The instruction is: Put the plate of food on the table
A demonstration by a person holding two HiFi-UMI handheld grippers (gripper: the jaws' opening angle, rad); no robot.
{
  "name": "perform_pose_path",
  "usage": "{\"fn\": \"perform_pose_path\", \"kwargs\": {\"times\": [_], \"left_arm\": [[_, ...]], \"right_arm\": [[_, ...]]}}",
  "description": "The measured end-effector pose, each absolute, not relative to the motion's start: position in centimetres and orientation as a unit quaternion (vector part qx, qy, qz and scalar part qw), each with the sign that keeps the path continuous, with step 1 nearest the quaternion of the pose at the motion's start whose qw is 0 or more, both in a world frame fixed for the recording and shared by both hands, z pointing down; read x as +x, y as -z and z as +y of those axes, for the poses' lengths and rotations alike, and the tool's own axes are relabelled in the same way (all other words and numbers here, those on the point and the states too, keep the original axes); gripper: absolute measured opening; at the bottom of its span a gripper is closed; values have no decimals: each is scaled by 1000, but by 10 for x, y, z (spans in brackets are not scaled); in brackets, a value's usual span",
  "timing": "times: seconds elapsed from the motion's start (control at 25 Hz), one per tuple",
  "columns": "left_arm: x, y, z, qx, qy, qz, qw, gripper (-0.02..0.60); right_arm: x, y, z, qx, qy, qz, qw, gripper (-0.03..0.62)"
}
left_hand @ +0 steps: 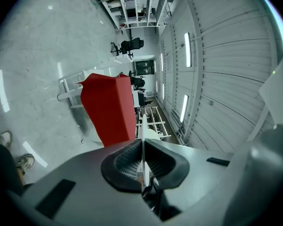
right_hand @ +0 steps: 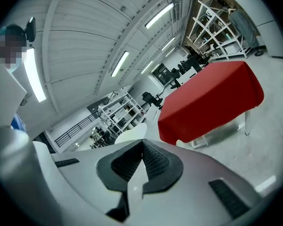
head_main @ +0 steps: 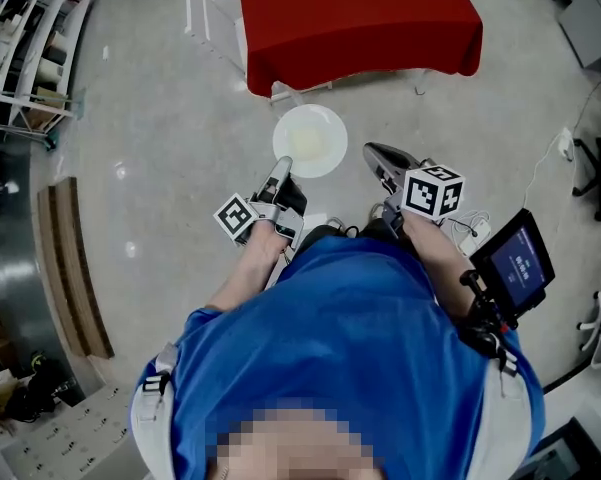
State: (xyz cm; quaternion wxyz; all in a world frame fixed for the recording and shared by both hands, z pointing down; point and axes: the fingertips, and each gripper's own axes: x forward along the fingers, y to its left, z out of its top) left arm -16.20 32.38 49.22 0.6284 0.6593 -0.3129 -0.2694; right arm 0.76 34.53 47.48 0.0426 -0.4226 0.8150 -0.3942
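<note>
White plate (head_main: 325, 118) pinched by our left gripper (head_main: 283, 165), right gripper (head_main: 373, 152) pressed together empty, we carry it; next, reach the red table (head_main: 360, 18).

No legible text: the small screen (head_main: 512, 263) at the person's side shows pale characters too small to read.

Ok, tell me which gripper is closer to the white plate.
Left. The left gripper is clamped on the white plate's near rim; the right gripper hangs just off its right edge, not touching.
</note>
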Motion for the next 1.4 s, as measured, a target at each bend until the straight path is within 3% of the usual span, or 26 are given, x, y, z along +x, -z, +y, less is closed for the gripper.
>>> {"fn": "perform_pose_path", "kwargs": {"times": [1.04, 1.4], "left_arm": [[-201, -493, 325, 654, 290, -316, 623, 20], [-200, -493, 250, 650, 301, -337, 611, 20]], "right_arm": [[-38, -467, 333, -415, 362, 834, 33, 2], [-32, -467, 251, -398, 360, 843, 31, 2]]}}
